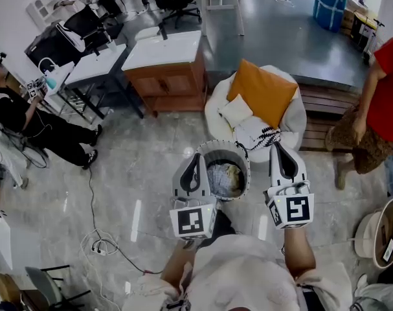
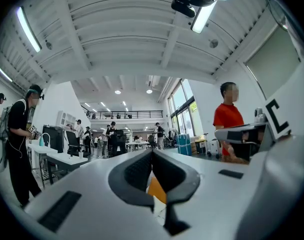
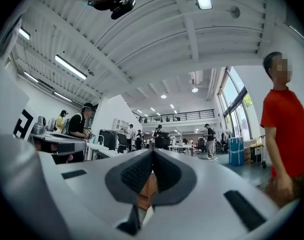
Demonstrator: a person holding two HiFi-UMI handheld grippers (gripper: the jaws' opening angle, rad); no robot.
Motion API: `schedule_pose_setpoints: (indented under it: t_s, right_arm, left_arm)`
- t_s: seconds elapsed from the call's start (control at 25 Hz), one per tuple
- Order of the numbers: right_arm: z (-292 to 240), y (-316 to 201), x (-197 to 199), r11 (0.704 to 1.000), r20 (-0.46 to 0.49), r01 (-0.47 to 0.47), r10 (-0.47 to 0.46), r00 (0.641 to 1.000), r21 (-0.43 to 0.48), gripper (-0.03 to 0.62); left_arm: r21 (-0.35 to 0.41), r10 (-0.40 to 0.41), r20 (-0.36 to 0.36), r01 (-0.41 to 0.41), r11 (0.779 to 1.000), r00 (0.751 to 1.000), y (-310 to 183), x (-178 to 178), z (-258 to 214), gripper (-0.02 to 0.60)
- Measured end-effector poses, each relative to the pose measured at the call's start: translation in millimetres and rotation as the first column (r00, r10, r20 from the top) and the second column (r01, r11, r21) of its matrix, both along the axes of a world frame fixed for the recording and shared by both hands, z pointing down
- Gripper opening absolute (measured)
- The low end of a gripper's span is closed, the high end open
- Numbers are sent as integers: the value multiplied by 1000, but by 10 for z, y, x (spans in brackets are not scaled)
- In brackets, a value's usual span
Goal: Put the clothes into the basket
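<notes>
Left hand-held gripper [image 1: 197, 157] and right hand-held gripper [image 1: 278, 146], both clenched empty, flank the basket [image 1: 225, 142].

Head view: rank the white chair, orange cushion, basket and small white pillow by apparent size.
1. white chair
2. orange cushion and basket: about alike, and the basket sits nearer the camera, so unranked
3. small white pillow

The round basket [image 1: 238, 148] is open from above, with clothes [image 1: 224, 175] lying low inside it. Just past its far rim, a white armchair [image 1: 294, 118] with an orange cushion [image 1: 261, 92] blocks the way. A person in red [image 1: 385, 89] stands near on the right. Left of the basket the marble floor [image 1: 138, 167] is free up to the wooden cabinet [image 1: 167, 83]. Cables [image 1: 102, 245] trail across the floor at lower left.
</notes>
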State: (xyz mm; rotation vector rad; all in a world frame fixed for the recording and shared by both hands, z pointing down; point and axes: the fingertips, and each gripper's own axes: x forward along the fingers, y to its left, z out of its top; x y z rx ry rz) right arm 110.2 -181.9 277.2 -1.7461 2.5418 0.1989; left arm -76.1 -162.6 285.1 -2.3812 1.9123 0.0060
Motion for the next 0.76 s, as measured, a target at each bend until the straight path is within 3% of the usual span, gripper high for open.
schedule_pose_setpoints:
  t_s: [0.76]
  right_arm:
    - [33,3,76,1000,3,-17,17,1000,14,-12]
  left_arm:
    - [13,5,5,-5,1000,1000,24,14,47,5]
